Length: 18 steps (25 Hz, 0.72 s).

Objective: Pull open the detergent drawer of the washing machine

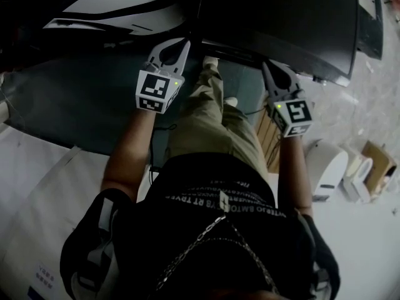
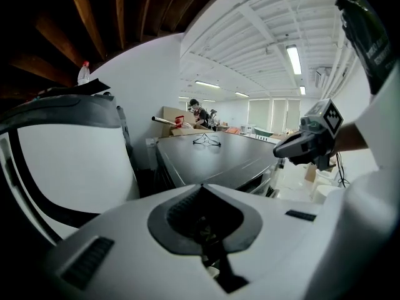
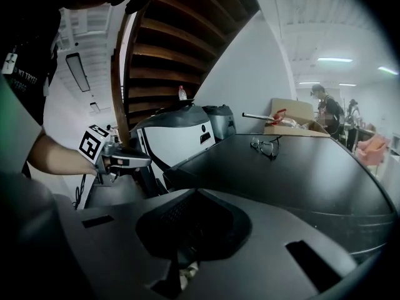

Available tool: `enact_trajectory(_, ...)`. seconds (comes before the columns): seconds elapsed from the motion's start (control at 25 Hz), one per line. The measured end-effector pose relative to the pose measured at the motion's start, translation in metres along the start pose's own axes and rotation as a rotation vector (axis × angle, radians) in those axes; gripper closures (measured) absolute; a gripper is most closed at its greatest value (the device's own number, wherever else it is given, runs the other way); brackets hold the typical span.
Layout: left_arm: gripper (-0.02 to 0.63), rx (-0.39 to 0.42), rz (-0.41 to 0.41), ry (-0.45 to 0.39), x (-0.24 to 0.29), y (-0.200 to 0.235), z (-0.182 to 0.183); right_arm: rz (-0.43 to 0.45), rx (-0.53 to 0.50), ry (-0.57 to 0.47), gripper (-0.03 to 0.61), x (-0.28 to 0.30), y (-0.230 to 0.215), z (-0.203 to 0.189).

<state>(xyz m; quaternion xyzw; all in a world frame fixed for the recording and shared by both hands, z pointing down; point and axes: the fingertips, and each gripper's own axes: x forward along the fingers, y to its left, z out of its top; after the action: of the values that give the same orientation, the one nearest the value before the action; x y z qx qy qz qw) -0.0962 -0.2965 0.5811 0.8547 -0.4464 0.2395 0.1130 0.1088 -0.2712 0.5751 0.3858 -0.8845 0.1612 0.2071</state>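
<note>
The left gripper (image 1: 183,44) and right gripper (image 1: 267,67), upper centre in the head view, are both closed on nothing. Glasses (image 3: 267,146) lie on the black table (image 3: 312,180).

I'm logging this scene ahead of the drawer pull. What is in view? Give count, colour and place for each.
table: one, black, ahead of the person
glasses: one pair, dark frame, on the table top
machine: one, white with black trim, left of the table; no drawer can be made out
bottle: one, clear with a red cap, on top of the machine
cardboard box: one, brown, at the table's far end
staircase: one, brown wood, above the machine
people: two, far behind the table
left gripper: one, white, jaws together, empty, by the table's near edge
right gripper: one, pale grey, jaws together, empty, by the table's near edge
</note>
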Motion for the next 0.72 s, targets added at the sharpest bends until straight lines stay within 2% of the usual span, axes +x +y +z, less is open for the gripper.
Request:
enact_trajectory(0.2, 0.620, 0.015, -0.034, 0.059, 0.014, 0.001, -0.021, 0.038, 0.020, 0.012, 0.575, 0.014, 0.007, -0.010)
enact_trajectory(0.36, 0.620, 0.016, -0.072, 0.090, 0.020, -0.001, -0.031, 0.067, 0.059, 0.068, 0.575, 0.022, 0.014, -0.022)
enact_trajectory(0.56, 0.548, 0.022, -0.144, 0.121, 0.028, -0.008, -0.037, 0.084, 0.077, 0.120, 0.572, 0.031, 0.018, -0.035)
enact_trajectory(0.72, 0.518, 0.027, -0.180, 0.160, 0.035, -0.011, -0.047, 0.073, 0.090, 0.125, 0.506, 0.039, 0.013, -0.044)
